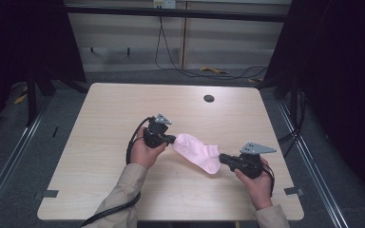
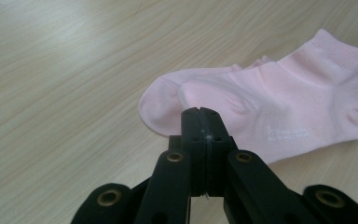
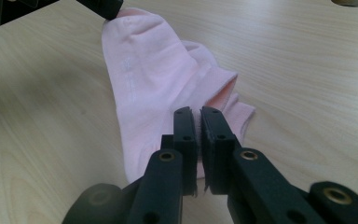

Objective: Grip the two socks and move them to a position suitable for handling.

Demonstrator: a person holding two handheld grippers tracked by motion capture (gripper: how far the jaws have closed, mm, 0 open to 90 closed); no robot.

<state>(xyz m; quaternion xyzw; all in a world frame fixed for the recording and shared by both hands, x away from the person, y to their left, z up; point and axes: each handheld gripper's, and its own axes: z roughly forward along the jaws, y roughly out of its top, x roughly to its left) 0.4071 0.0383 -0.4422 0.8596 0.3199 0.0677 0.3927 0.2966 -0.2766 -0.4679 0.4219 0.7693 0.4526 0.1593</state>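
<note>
Two grippers hold one pink sock (image 1: 197, 152) mid-worktop: left gripper (image 1: 170, 139) jaws pinched on the toe, right gripper (image 1: 223, 158) jaws nipped on the cuff. Worktop (image 1: 109, 118) bare towards all edges; a dark grommet (image 1: 209, 98) sits well apart near the far edge.

Bare table (image 1: 109, 123) surrounds the sock (image 1: 197, 152) (one small grommet (image 1: 209, 98) far off).

Both forearms come in from the bottom of the high view, sleeves tan. The left hand (image 1: 142, 151) holds the left gripper (image 1: 172, 139), pointing right, its 2 jaws pressed together. The right hand (image 1: 256, 183) holds the right gripper (image 1: 222, 157), pointing left, its 2 jaws nearly closed, a thin slit between them.
</note>
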